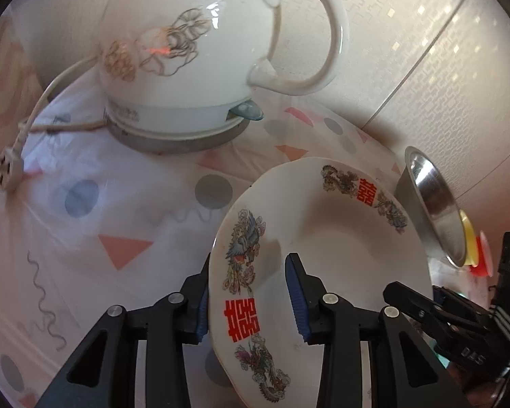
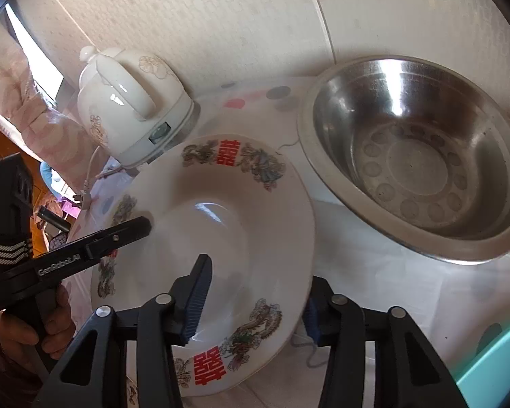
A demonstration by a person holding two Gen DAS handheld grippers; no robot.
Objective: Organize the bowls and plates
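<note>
Left-wrist view: we see the left gripper (image 1: pixel 248 292) straddling the near rim of the white plate (image 1: pixel 340 238), one blue-padded finger (image 1: pixel 203 309) against the underside of the rim and the other (image 1: pixel 297 297) over the well, so that the jaws pinch the plate, which sits tilted above the patterned tablecloth (image 1: pixel 95 224). Beyond the plate we note the white electric kettle (image 1: pixel 190 64) on its base, its cord and plug (image 1: pixel 6 170) lying farther from the plate on the cloth. At the plate's far right edge a steel bowl (image 1: pixel 435 207) shows edge-on, and the right gripper (image 1: pixel 425 309) reaches in at the plate's near right rim. Right-wrist view: we see the right gripper (image 2: pixel 255 302) likewise spanning the plate's (image 2: pixel 255 224) rim, one pad (image 2: pixel 197 302) inside and the other below the edge, while the left gripper's finger (image 2: pixel 125 231) rests on the opposite rim, carried by a hand (image 2: pixel 27 326). The steel bowl (image 2: pixel 418 156) stands just beside the plate; the kettle (image 2: pixel 129 108) stands behind it.
</note>
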